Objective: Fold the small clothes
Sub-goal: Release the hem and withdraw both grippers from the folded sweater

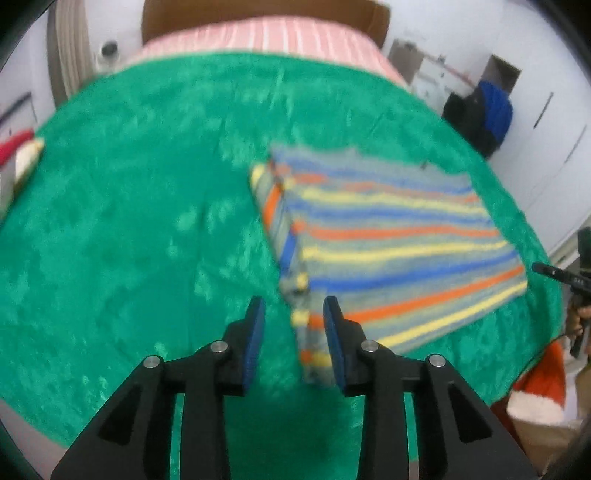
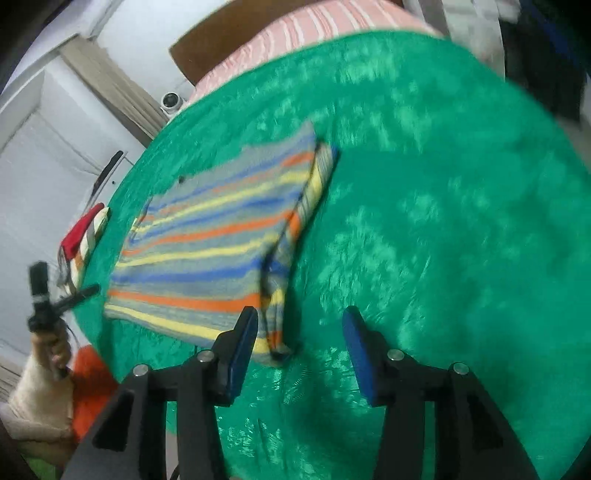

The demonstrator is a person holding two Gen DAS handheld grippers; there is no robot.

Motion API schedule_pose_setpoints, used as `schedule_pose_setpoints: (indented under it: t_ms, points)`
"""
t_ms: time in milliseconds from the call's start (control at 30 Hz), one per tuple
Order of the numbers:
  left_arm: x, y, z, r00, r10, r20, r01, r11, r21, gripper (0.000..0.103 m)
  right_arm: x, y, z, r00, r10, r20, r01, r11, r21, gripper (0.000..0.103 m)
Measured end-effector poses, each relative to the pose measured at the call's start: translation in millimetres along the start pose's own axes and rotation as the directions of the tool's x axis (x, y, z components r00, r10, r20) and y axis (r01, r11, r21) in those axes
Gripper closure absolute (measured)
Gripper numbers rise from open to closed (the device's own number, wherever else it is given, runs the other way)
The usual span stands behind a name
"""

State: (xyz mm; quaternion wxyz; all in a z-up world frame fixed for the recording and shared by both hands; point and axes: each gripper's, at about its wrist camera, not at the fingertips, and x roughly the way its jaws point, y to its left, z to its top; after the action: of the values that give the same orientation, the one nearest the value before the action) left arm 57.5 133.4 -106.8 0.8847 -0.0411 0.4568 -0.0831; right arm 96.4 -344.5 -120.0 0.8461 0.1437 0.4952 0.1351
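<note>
A small striped garment (image 1: 388,236), grey with blue, orange and yellow bands, lies folded flat on a green blanket (image 1: 140,229). My left gripper (image 1: 293,314) is open and empty, its blue pads either side of the garment's near left corner, above it. In the right wrist view the same garment (image 2: 210,243) lies left of centre with a folded edge on its right side. My right gripper (image 2: 299,325) is open and empty, just above the garment's near right corner and the blanket (image 2: 443,221). The frames are blurred.
A pink striped bed sheet (image 1: 266,37) and a brown headboard (image 1: 258,14) lie beyond the blanket. Red and white folded clothes (image 2: 83,240) sit at the blanket's left edge. An orange and white item (image 1: 543,387) lies off the near right edge.
</note>
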Motion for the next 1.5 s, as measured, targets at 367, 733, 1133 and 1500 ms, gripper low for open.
schedule_pose_setpoints:
  t_ms: [367, 733, 1133, 1500]
  points:
    - [38.0, -26.5, -41.3, 0.993, 0.104, -0.053, -0.099, 0.992, 0.08, 0.05, 45.9, 49.1, -42.7, 0.998, -0.065, -0.007, 0.062, 0.969, -0.239, 0.069]
    - [-2.6, -54.0, -69.1, 0.982, 0.185, 0.043, -0.188, 0.978, 0.091, 0.032, -6.9, 73.0, -67.9, 0.912, -0.384, 0.143, 0.406, 0.894, -0.189, 0.042]
    - [-6.0, -89.4, -74.4, 0.979, 0.188, 0.083, -0.201, 0.956, 0.211, 0.028, -25.1, 74.3, -69.1, 0.849, -0.494, 0.188, 0.523, 0.835, -0.171, 0.042]
    - [3.3, -127.5, -76.2, 0.985, 0.153, 0.079, -0.171, 0.931, 0.322, 0.027, -30.3, 74.5, -68.6, 0.863, -0.463, 0.2, 0.495, 0.855, -0.157, 0.042]
